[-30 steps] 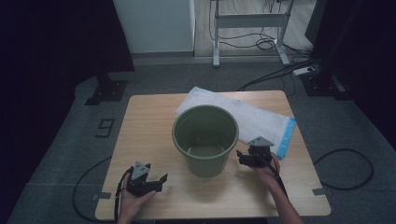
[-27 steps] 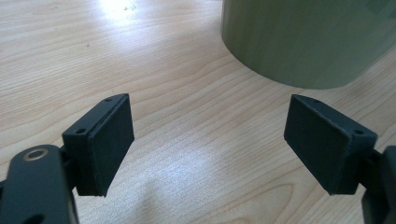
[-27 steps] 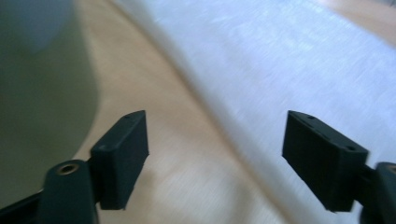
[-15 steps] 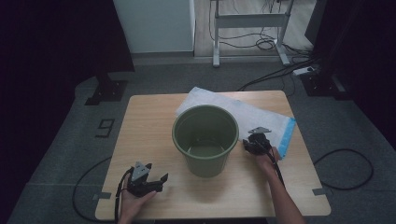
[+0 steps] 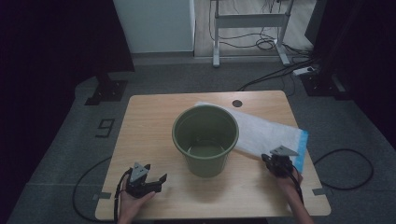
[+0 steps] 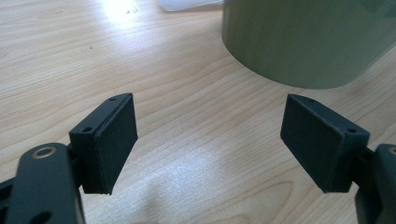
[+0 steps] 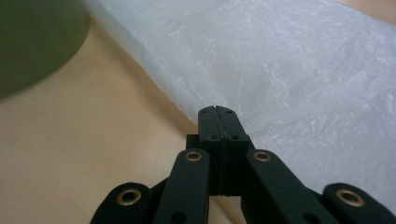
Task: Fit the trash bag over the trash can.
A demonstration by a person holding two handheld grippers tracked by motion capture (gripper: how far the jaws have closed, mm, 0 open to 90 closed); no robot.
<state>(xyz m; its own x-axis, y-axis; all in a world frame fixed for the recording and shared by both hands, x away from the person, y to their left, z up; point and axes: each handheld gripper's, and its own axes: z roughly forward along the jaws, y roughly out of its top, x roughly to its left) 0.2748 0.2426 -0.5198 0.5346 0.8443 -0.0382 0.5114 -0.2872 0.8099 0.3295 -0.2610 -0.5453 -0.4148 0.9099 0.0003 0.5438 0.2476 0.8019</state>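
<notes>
Grey carpet surrounds the wooden table [image 5: 154,116], where a green bucket [image 5: 205,140] stands at the centre of the frame. Behind and right of it lies a white plastic bag [image 5: 266,135] with a blue edge. At lower right, the right gripper [image 5: 271,161] has its jaws pressed together, their tips at the bag's near edge. At lower left, the left gripper [image 5: 156,179] rests with jaws spread wide, apart from the bucket.

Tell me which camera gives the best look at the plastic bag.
The high view: it shows the whole white plastic bag lying flat behind the green bucket, blue edge toward the right gripper. The right gripper view gives a close-up of its crinkled surface beyond the shut jaws. The left gripper view catches a corner at its top edge.
</notes>
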